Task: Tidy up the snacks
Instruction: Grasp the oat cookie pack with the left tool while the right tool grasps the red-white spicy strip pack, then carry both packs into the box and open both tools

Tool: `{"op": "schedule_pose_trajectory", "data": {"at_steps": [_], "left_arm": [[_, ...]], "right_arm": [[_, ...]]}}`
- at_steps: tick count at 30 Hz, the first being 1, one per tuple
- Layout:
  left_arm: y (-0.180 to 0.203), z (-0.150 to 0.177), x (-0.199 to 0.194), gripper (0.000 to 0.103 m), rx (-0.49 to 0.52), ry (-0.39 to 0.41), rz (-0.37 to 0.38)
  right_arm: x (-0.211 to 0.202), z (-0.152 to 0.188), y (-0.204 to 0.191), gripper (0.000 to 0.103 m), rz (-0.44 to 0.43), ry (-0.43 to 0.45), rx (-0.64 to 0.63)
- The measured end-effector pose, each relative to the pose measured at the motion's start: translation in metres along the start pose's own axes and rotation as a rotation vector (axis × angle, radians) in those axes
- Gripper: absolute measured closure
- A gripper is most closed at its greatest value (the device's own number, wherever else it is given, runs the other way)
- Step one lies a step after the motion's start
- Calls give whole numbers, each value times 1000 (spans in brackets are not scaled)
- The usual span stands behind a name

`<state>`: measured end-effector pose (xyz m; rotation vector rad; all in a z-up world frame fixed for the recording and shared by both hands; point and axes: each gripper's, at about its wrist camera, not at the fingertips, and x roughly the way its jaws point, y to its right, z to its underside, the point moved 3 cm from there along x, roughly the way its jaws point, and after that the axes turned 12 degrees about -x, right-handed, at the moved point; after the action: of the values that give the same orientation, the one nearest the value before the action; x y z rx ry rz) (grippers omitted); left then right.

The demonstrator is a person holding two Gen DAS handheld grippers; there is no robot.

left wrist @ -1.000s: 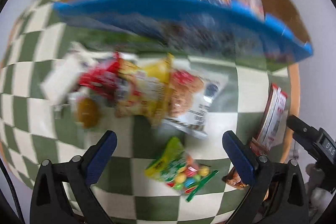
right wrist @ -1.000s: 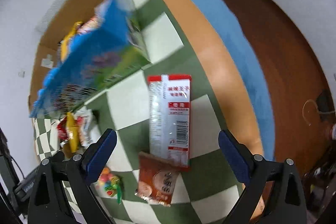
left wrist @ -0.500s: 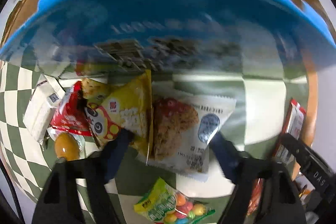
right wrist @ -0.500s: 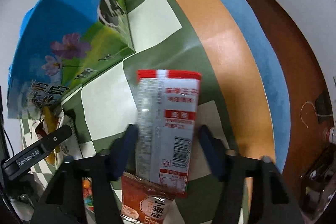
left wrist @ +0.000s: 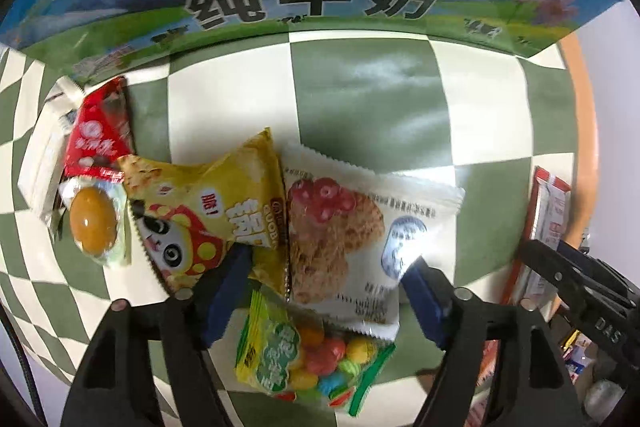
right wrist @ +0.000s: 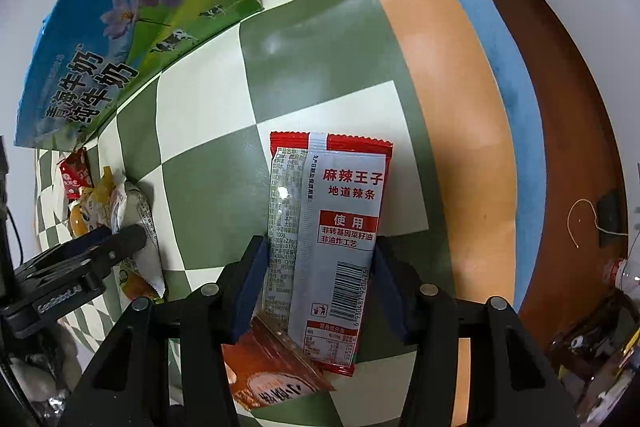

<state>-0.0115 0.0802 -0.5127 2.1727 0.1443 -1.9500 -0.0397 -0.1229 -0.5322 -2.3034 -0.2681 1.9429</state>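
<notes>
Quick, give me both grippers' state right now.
Left gripper: jaws open around the cookie packet.
Right gripper: jaws closing on the spicy-strip packet; grip cannot be confirmed.
</notes>
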Motion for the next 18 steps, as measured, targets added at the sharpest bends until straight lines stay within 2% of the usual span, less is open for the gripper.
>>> {"op": "schedule_pose_trajectory", "data": {"at_steps": [5, 6, 8, 12, 15, 16, 18], "left_arm": [[7, 7, 6, 26, 14, 11, -26], [20, -2, 7, 28, 21, 17, -31], [29, -5, 0, 42, 40, 30, -39], [32, 5, -15, 51, 29, 35, -9], [32, 9, -29, 58, 17, 41, 16], [32, 11, -34, 63, 10, 40, 29], [34, 16, -49, 63, 18, 54, 51]], "right_arm": [[9, -1, -4, 43, 4, -9, 16], [11, -1, -5, 42, 9, -11, 15], [13, -1, -5, 43, 12, -8, 20], [10, -2, -16, 52, 22, 18, 21], [0, 1, -18, 54, -15, 40, 28], [-3, 1, -20, 54, -20, 46, 23], [-15, -1, -28, 55, -45, 71, 10]]}}
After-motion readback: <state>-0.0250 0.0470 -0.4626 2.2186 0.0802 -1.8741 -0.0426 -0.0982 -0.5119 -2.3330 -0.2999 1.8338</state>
